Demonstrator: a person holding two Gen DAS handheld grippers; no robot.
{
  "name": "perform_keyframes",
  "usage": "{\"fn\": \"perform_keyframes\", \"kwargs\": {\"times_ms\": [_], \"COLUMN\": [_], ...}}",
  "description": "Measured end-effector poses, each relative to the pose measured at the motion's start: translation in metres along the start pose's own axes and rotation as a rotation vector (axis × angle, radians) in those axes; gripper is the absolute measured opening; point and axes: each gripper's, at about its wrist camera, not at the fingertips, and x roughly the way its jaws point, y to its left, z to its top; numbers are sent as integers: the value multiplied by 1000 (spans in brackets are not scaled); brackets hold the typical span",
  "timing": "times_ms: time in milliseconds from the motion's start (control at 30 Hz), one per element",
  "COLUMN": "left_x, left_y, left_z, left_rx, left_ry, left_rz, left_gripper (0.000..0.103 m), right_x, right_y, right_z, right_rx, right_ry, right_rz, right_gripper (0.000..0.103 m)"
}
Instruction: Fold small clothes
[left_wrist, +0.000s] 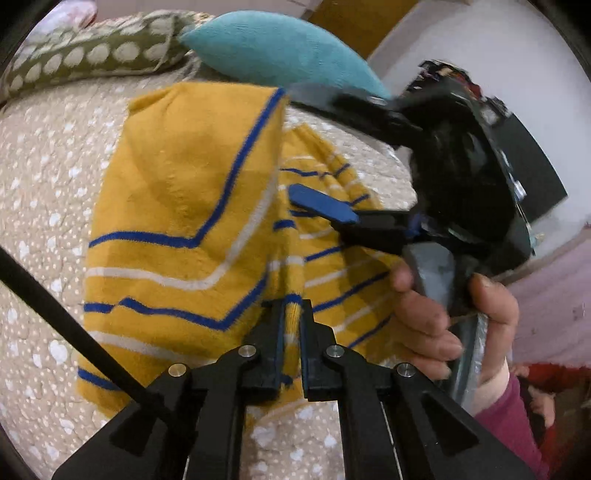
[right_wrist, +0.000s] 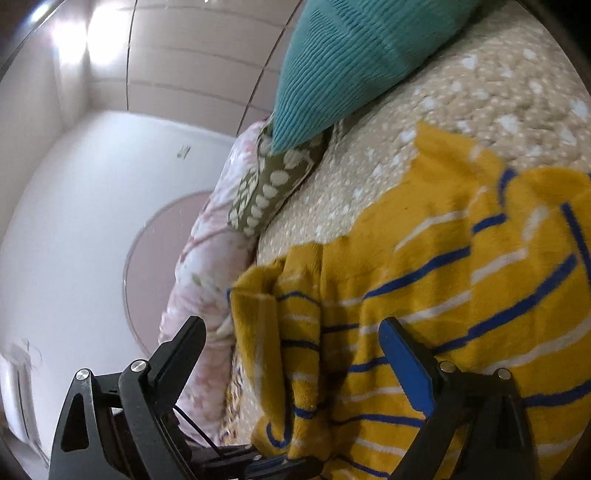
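Note:
A small yellow sweater (left_wrist: 177, 206) with blue and white stripes lies partly folded on the bed. My left gripper (left_wrist: 291, 325) is shut on a fold of the sweater's near edge. My right gripper (left_wrist: 314, 147) shows in the left wrist view, open above the sweater's right part, held by a hand (left_wrist: 450, 314). In the right wrist view the right gripper (right_wrist: 295, 332) is open wide, with the sweater (right_wrist: 443, 295) between and beyond its fingers, nothing pinched.
The bed has a beige dotted quilt (left_wrist: 48, 192). A teal pillow (left_wrist: 273, 48) and an olive dotted pillow (left_wrist: 92, 55) lie at the far side. In the right wrist view the bed edge (right_wrist: 207, 266) drops off to the left.

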Motion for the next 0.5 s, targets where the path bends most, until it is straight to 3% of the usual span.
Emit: {"fn": "perform_keyframes", "kwargs": {"times_ms": [100, 167, 267, 400, 433, 467, 500], "left_x": [-17, -35, -61, -80, -79, -72, -67], "left_y": [-4, 3, 12, 25, 28, 33, 36], "left_z": [-12, -19, -26, -35, -37, -38, -40], "left_rx": [21, 1, -19, 4, 1, -11, -23], "left_ry": [8, -3, -60, -131, -128, -105, -85], "left_rz": [-34, -72, -66, 100, 127, 159, 168], "left_gripper": [14, 35, 46, 56, 57, 57, 57], "right_x": [0, 1, 15, 45, 50, 54, 55], "right_y": [18, 25, 32, 28, 27, 25, 24], "right_z": [-2, -4, -7, -13, -14, -15, -16], "right_rx": [-89, -117, -152, -176, -183, -189, -198], "right_ry": [-10, -6, 62, 118, 110, 100, 102], "right_rz": [-21, 1, 1, -74, -87, -96, -103], "right_gripper": [98, 98, 98, 97, 88, 55, 32]}}
